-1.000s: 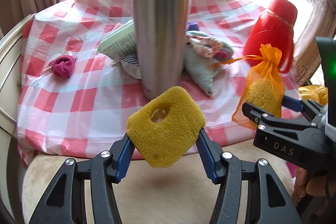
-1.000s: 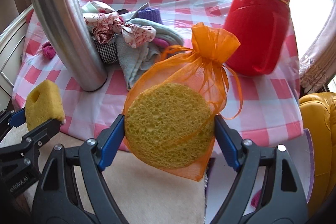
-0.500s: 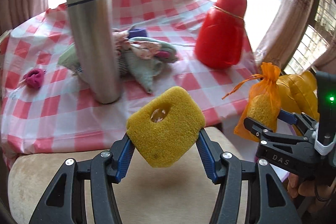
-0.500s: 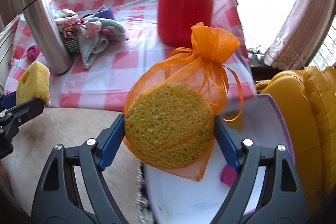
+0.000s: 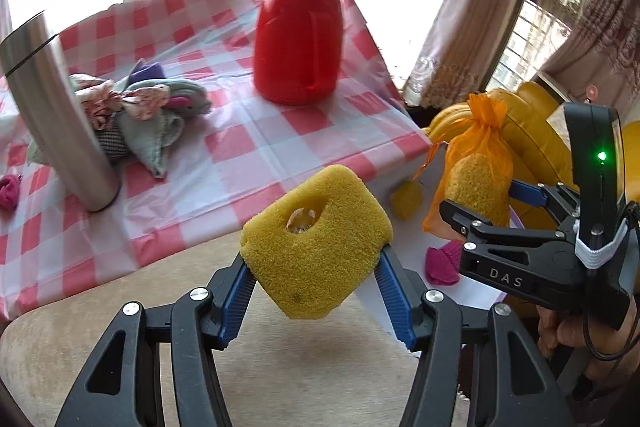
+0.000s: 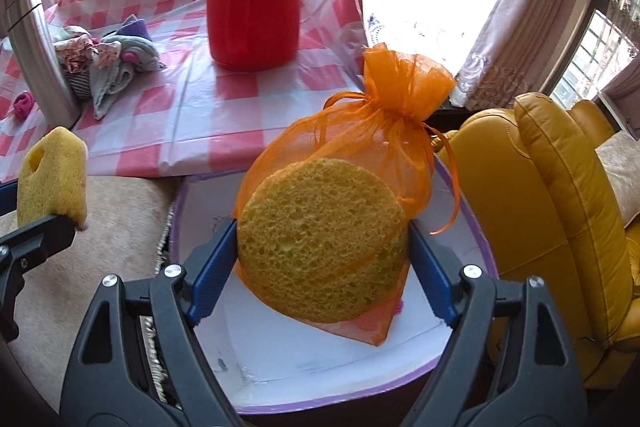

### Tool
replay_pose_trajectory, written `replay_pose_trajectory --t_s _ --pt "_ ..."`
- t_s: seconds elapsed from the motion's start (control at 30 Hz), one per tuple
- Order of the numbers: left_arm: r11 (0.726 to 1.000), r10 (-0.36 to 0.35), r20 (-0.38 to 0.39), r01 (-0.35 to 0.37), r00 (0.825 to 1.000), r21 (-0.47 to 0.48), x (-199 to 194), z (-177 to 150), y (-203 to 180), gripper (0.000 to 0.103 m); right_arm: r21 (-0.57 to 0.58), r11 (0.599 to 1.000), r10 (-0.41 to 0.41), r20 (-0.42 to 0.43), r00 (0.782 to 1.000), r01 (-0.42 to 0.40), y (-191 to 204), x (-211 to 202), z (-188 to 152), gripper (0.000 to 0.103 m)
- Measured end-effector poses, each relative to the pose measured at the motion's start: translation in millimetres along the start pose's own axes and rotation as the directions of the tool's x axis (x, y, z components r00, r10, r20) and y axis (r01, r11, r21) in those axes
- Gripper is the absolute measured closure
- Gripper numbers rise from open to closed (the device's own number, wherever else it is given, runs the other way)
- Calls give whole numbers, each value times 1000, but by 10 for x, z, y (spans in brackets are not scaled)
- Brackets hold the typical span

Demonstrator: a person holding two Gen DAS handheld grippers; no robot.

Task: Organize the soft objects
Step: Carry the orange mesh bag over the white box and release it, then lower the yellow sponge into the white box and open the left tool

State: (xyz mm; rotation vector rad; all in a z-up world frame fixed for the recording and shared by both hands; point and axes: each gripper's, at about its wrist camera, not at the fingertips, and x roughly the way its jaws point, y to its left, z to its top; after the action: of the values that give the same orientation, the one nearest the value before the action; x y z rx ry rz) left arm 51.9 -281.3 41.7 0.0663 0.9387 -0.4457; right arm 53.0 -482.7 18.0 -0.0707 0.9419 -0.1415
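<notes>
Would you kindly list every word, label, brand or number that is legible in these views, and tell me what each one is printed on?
"DAS": pale letters on the black body of the right gripper, seen in the left wrist view.
No other text is legible: the red jug, the steel flask and the orange mesh bag show no readable print in either view.

Left gripper [image 5: 316,291]: black plastic arms with triangular cut-outs, silver screws at the joints, ribbed blue pads [image 5: 394,297].
Right gripper [image 6: 320,267]: the same black frame, blue pads and silver screws.
Markings: "DAS" is printed in white; a green light is lit.
Hand [image 5: 576,331]: bare skin, with a black cable alongside.
</notes>
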Motion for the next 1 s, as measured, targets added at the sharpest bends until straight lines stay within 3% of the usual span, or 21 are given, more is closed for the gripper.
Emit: replay_pose_trajectory --t_s 0.17,0.3,0.43,0.57,0.77,1.0 --pt "998 -62 -22 62 998 25 57 14 -187 43 24 999 -32 -17 999 33 -165 19 -57 17" --pt "995 -81 -25 82 996 51 59 22 -308 37 28 998 -60 -26 998 60 -222 13 -99 12" --pt "994 -83 -28 85 996 62 63 20 -355 24 17 996 -88 -26 996 89 -223 20 -92 8" --pt "995 -90 -28 91 996 40 52 23 -307 21 34 998 -58 6 998 58 -208 -11 -91 8" --pt "996 -60 -8 60 998 -71 -10 15 107 21 28 998 59 95 994 -62 -101 -111 -90 8" --pt "972 88 50 -75 995 -223 -292 -82 938 21 15 991 132 96 987 -134 147 -128 22 8"
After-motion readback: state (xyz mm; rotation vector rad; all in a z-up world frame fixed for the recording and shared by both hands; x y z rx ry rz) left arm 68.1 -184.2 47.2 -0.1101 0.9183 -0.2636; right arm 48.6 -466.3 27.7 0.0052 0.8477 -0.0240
